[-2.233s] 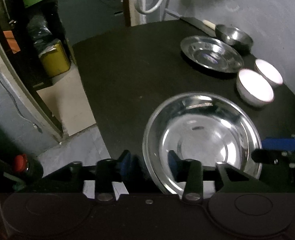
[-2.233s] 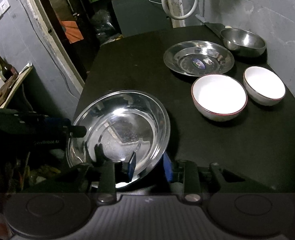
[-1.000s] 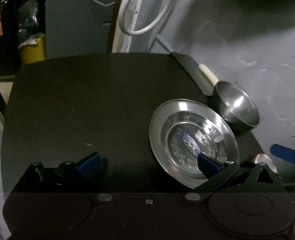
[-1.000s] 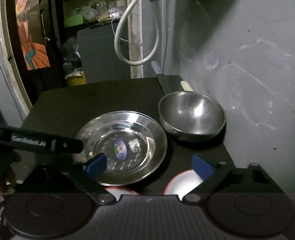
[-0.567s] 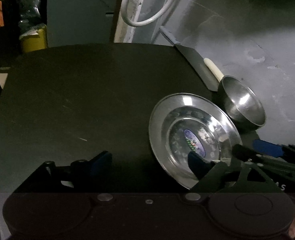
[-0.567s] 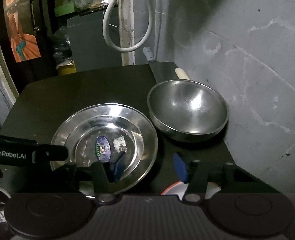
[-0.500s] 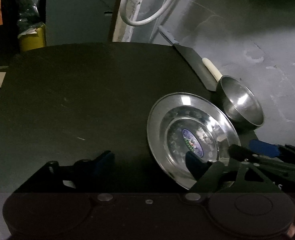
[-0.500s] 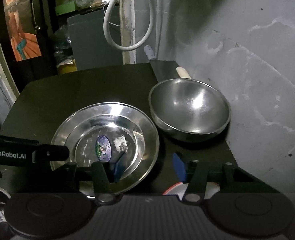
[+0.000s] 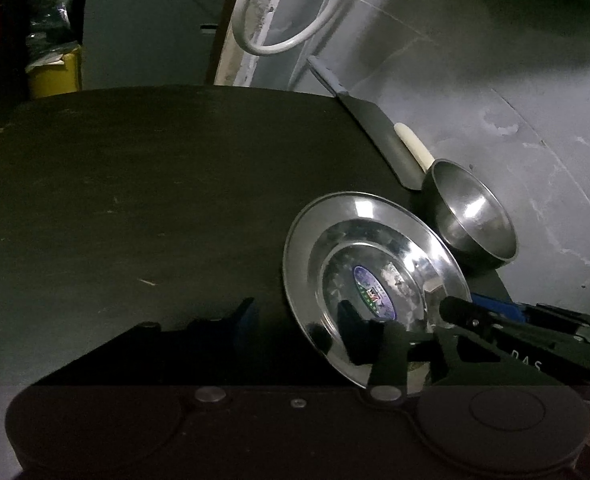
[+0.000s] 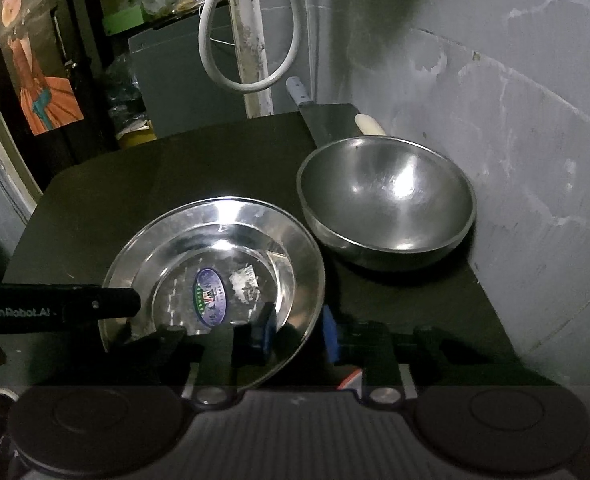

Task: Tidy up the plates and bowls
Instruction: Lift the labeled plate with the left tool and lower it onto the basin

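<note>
A steel plate with a blue sticker (image 9: 375,276) (image 10: 219,276) lies on the black table (image 9: 155,208). A steel bowl (image 9: 473,216) (image 10: 387,196) sits just beyond it by the wall. My left gripper (image 9: 295,320) is open, its jaws astride the plate's near left rim. My right gripper (image 10: 297,330) is open with a narrower gap, its jaws astride the plate's near right rim. The right gripper's arm (image 9: 535,336) shows in the left wrist view. A white bowl's red rim (image 10: 351,380) peeks out under my right gripper.
A knife with a cream handle (image 9: 413,146) (image 10: 369,124) lies behind the steel bowl. A grey wall (image 10: 515,140) bounds the table on the right. A white hose (image 10: 251,40) hangs at the back. The table's left part (image 9: 95,200) is bare.
Both grippers have narrowed around the sticker plate's near rim, the right more than the left. Earlier they left a larger steel plate and moved forward to this one.
</note>
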